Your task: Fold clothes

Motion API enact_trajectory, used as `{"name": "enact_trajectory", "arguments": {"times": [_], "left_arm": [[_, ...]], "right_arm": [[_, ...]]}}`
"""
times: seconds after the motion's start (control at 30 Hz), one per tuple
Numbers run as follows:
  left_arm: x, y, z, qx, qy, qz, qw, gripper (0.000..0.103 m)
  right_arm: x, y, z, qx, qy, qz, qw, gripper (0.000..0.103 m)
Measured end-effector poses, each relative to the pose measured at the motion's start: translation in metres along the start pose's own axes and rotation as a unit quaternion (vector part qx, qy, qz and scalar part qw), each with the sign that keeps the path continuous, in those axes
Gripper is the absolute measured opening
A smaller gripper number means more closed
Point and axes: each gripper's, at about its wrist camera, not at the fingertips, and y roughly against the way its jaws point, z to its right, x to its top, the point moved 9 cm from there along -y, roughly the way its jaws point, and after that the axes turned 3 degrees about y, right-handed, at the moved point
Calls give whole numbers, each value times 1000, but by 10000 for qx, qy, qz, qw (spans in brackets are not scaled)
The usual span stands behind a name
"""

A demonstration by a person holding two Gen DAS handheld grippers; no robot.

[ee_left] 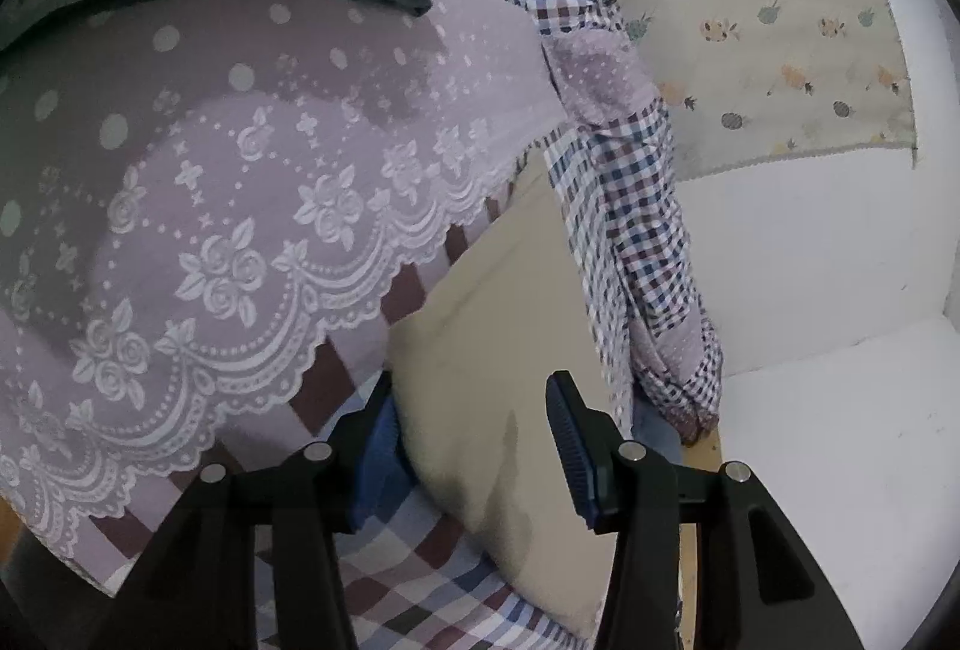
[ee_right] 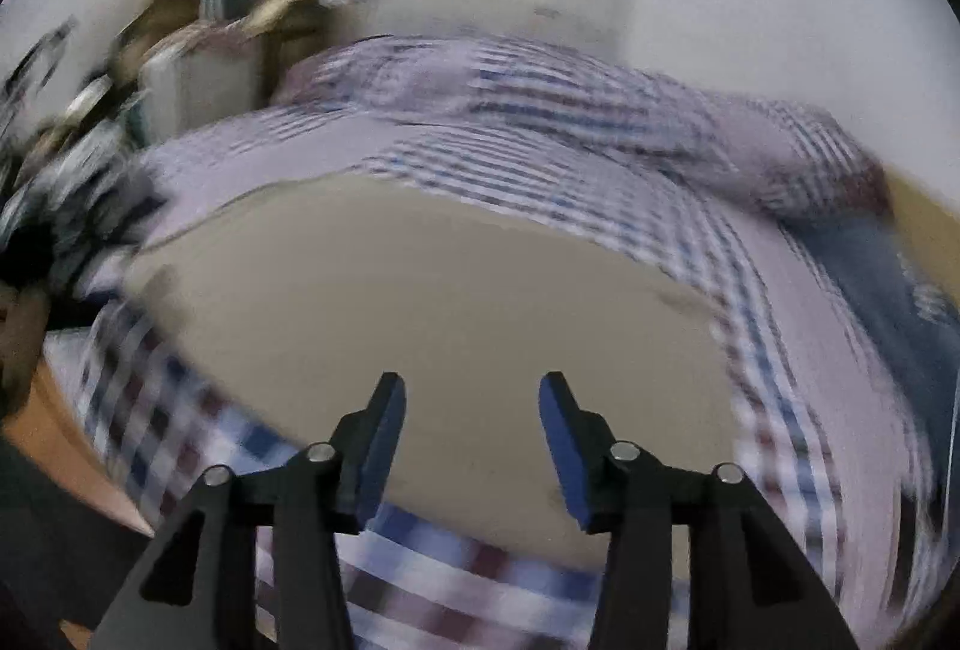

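Fold looks early, we reckon. Checked shirt (ee_left: pixel 630 206) bunched, trailing off beige board (ee_left: pixel 498 350) lying on it; right view blurry. Left gripper (ee_left: pixel 474 446) and right gripper (ee_right: pixel 471 434) both wide apart, gripping nothing. Lace cloth (ee_left: pixel 240 206) alongside. Most folding left.

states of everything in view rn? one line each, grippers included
left gripper: open, empty, fingers either side of the beige cloth's edge
right gripper: open, empty, over the beige cloth
beige cloth: lying flat on the checked fabric
checked fabric: bunched, hanging over the edge
lace cover: spread flat
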Motion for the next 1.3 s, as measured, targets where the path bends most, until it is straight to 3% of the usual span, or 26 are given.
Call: {"name": "enact_trajectory", "arguments": {"times": [0.03,0.1,0.2,0.37,0.47,0.67,0.7,0.77,0.8,0.83,0.9,1.0,1.13,1.3], "left_arm": [[1,-1,3,-23,6,27,10000,28],[3,1,3,-102,33,54,9999,14],[5,8,5,-269,61,40,9996,8],[8,15,15,-556,6,39,9984,5],[8,18,20,-654,-19,53,9978,4],[11,14,16,-584,56,78,9982,4],[10,14,15,-545,84,63,9985,4],[9,11,11,-429,118,53,9990,4],[9,11,8,-349,131,64,9993,4],[7,10,5,-284,169,70,9994,5],[3,9,1,-179,256,34,9995,14],[-9,4,3,-270,337,-120,9990,48],[-18,-3,24,-548,96,-154,9983,70],[-27,-24,35,-773,236,-458,9957,73]], "right_arm": [[8,-5,-28,94,381,95,9992,58],[17,-13,-69,203,978,283,9946,63],[32,-28,-137,337,1966,645,9778,66],[31,-53,-211,339,3102,1026,9445,69],[23,-73,-233,112,3566,1095,9278,69],[25,-116,-228,-151,3540,840,9313,67],[26,-118,-227,-147,3549,819,9312,64],[28,-123,-227,-92,3566,710,9315,40],[28,-124,-228,-74,3577,615,9318,18],[28,-127,-230,-67,3587,561,9317,11],[33,-128,-230,-49,3550,581,9331,9],[37,-124,-226,25,3450,572,9369,7],[47,-114,-221,51,3318,646,9411,7],[58,-103,-214,93,3181,738,9451,6]]}}
